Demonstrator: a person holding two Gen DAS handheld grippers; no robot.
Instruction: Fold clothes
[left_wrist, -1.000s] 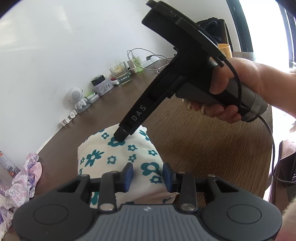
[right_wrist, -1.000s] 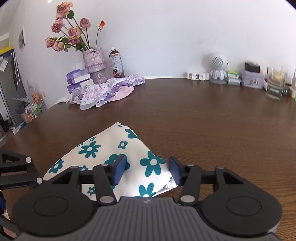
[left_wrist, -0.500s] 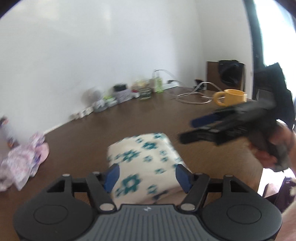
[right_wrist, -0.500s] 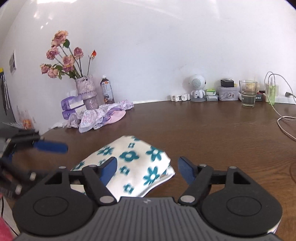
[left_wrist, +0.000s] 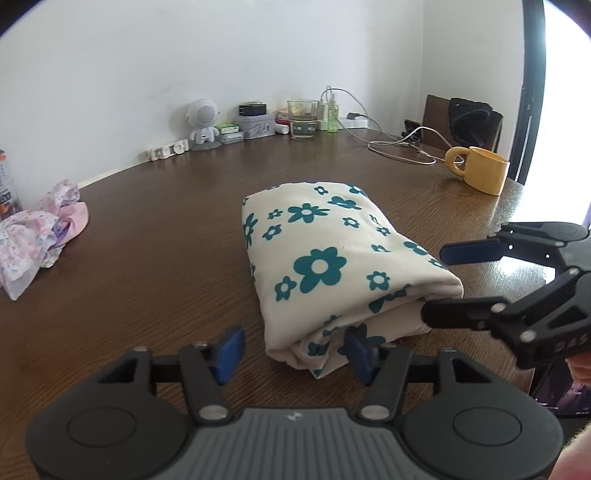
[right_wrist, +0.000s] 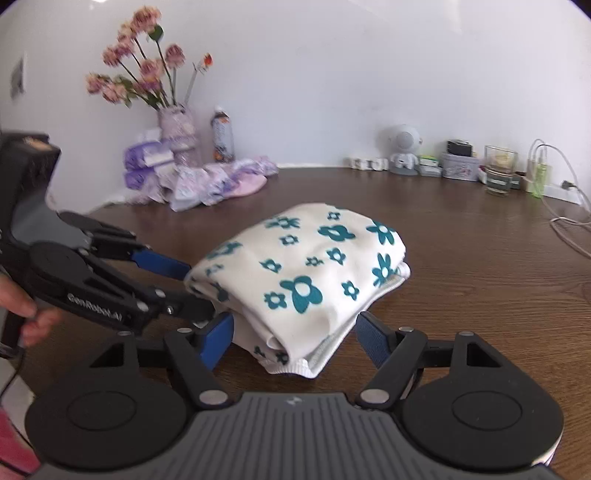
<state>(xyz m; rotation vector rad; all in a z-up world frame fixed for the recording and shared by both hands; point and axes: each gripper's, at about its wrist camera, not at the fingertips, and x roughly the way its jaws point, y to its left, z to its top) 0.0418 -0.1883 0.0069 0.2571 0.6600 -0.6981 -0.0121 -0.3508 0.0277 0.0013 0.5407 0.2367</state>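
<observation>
Now the folded floral garment (left_wrist: 332, 254) is seen at twelve o'clock of the wide-apart, empty left gripper (left_wrist: 293, 349), its long axis running toward one o'clock, with the equally spread right gripper (right_wrist: 295, 332) just as near.

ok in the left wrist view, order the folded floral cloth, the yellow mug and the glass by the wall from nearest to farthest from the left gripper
1. Folded floral cloth: right in front of the left gripper, its near end between the open fingers.
2. Yellow mug: farther back on the right, near the table edge.
3. Glass: farthest, at the back against the wall.
</observation>
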